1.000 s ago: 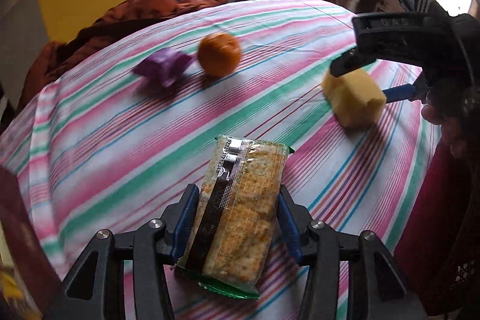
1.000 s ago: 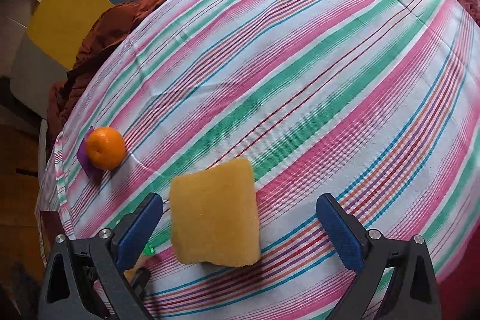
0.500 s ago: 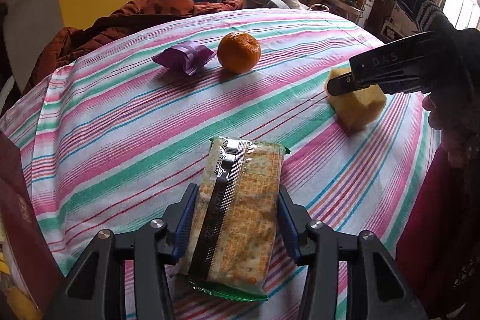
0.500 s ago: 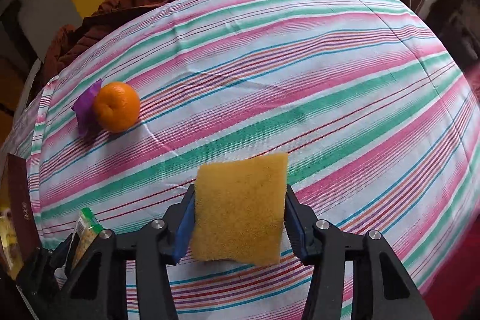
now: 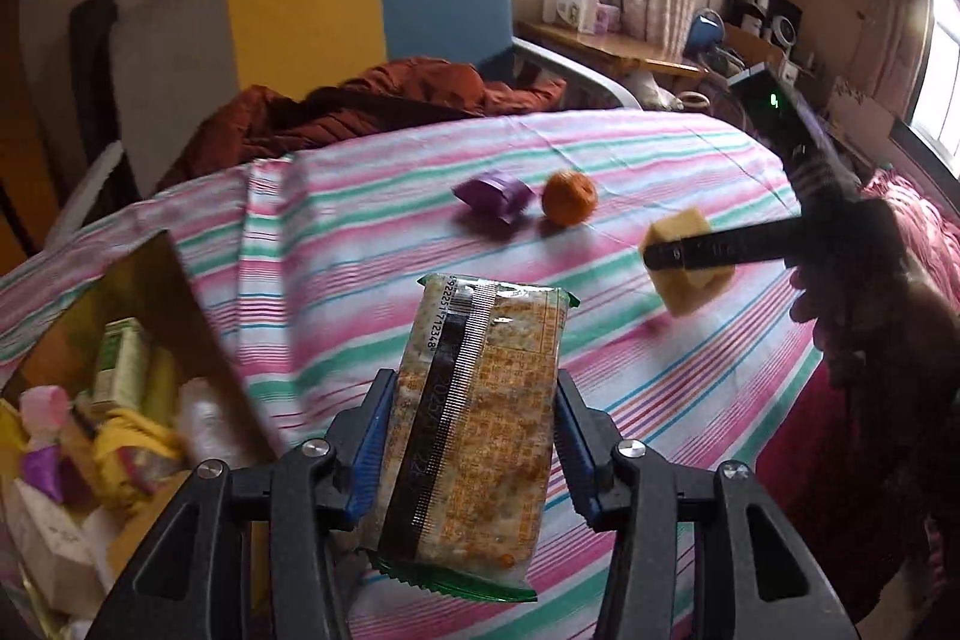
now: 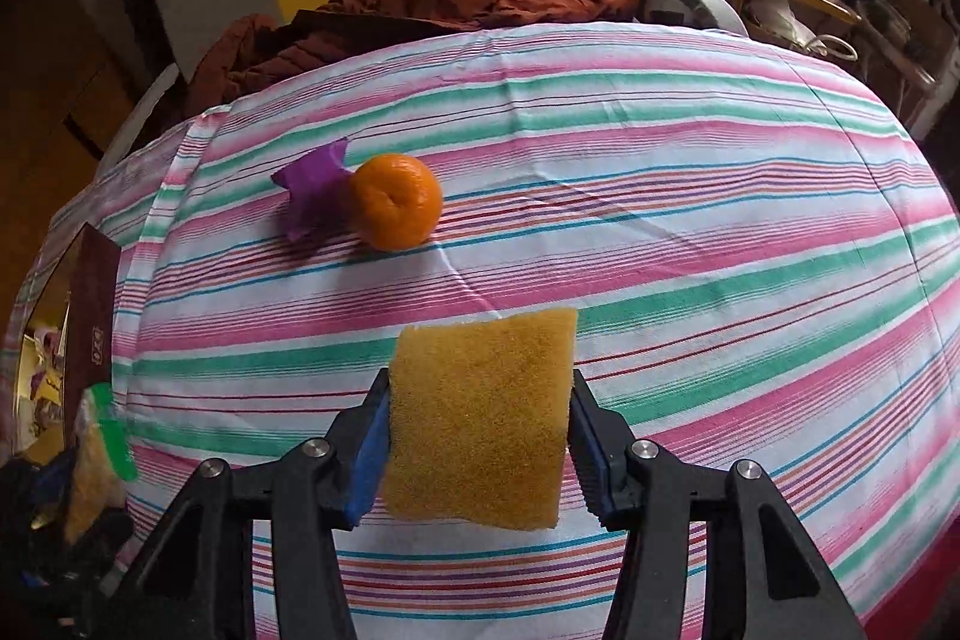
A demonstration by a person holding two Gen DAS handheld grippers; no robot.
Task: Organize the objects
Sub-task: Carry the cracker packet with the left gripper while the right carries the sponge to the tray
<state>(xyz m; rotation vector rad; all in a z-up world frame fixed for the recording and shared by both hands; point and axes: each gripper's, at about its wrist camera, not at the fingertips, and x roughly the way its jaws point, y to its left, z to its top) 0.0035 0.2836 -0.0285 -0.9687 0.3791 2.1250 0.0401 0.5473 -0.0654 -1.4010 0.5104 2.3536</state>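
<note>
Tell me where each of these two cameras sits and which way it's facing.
Left wrist: rides the left tool, looking forward and down over the cracker pack it holds to the striped table; the right hand shows.
Right wrist: rides the right tool, looking down past its sponge; the left tool sits at the lower left edge.
Shared: orange, purple packet, both held items.

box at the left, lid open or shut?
Open. In the left wrist view the box has its flap raised, and packets and wrapped items show inside it.
</note>
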